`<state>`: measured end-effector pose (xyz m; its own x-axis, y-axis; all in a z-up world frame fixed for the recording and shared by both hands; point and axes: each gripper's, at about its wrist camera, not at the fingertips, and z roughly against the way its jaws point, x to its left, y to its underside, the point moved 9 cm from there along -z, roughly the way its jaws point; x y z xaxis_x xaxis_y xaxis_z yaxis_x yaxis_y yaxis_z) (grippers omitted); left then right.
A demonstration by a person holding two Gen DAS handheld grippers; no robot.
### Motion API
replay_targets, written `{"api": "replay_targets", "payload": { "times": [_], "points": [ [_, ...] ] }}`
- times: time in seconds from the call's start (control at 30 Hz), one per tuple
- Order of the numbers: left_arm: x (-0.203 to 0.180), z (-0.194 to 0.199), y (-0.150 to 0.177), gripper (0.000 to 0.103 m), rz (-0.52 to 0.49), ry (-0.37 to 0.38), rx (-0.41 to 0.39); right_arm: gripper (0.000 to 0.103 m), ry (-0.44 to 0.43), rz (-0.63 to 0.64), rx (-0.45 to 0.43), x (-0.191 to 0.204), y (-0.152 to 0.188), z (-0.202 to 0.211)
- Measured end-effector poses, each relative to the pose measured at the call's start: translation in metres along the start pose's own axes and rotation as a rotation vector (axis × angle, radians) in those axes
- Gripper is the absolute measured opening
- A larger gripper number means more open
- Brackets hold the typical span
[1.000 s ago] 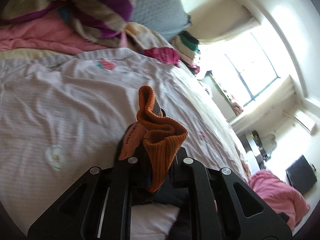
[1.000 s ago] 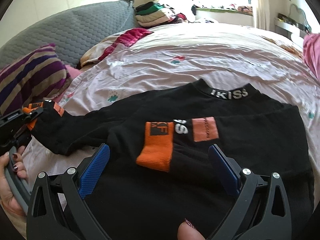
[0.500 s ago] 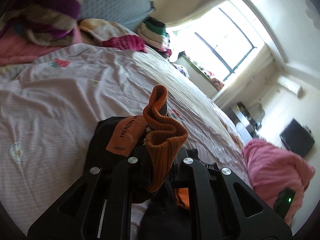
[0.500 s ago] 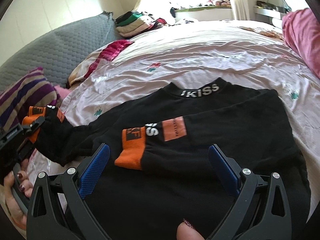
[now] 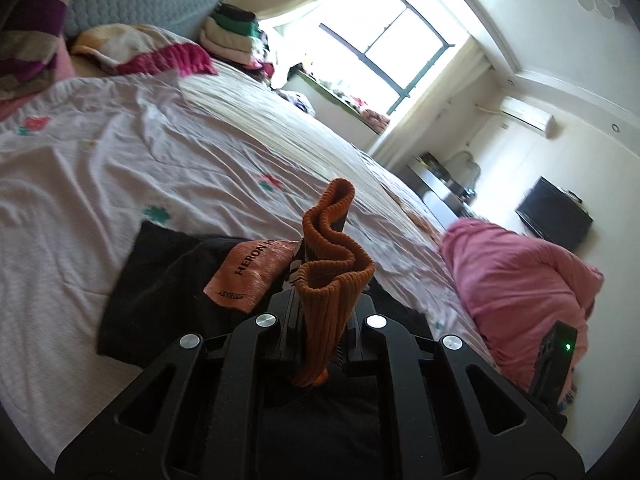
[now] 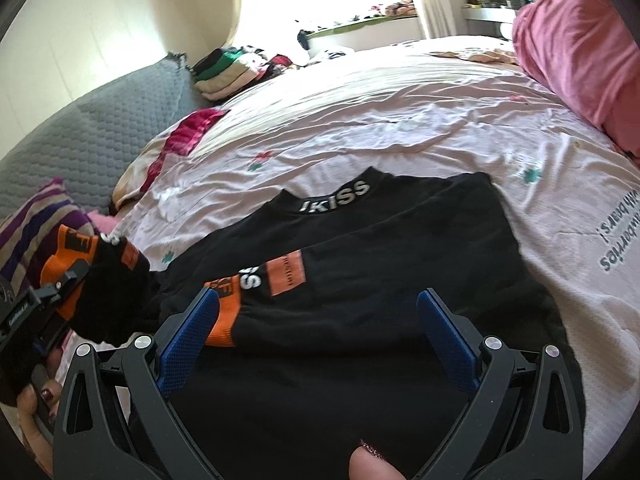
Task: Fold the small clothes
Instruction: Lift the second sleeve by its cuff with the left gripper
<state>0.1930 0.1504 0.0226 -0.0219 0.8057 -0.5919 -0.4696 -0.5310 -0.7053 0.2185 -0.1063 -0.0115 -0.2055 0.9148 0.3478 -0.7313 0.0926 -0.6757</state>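
Right wrist view: a black top (image 6: 384, 264) lies flat on a bed (image 6: 400, 128), its collar lettered "IKISS" toward the window, one sleeve already laid across the chest with its orange cuff (image 6: 224, 316) just beside a blue pad of the right claw (image 6: 320, 336). That claw hovers over the garment with its jaws spread wide and nothing between them. At the left edge, the left claw (image 6: 68, 280) is clenched on the other sleeve's orange cuff (image 5: 332, 280), lifted clear of the sheet; the left wrist view shows the ribbed knit bunched between the closed jaws, an orange "HERON" patch (image 5: 250, 276) beside it. A hand with dark-painted nails (image 6: 36, 400) grips the left tool.

The step in hand appears to be folding the second sleeve inward. The next move likely calls for carrying that cuff across the chest, laying it flat over or alongside the first sleeve, then releasing.

The bed wears a pale, wrinkled sheet with small flower prints. Around it sit a grey quilted headboard (image 6: 100, 136), a striped pillow (image 6: 36, 232), a stack of folded clothes (image 6: 232, 68), a pink quilt (image 6: 576, 44) and a bright window (image 5: 384, 40).
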Motion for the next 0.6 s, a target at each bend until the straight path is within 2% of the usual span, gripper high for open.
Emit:
{"api": "replay_targets", "payload": {
  "times": [0.33,0.6],
  "points": [
    [-0.024,-0.024,0.031,0.006,-0.036,0.04,0.1,0.098,0.034,-0.08,-0.014,-0.031,-0.002,0.015],
    [-0.035,-0.037,0.053,0.006,-0.085,0.023,0.175,0.098,0.057,-0.105,-0.018,-0.044,-0.002,0.019]
  ]
}}
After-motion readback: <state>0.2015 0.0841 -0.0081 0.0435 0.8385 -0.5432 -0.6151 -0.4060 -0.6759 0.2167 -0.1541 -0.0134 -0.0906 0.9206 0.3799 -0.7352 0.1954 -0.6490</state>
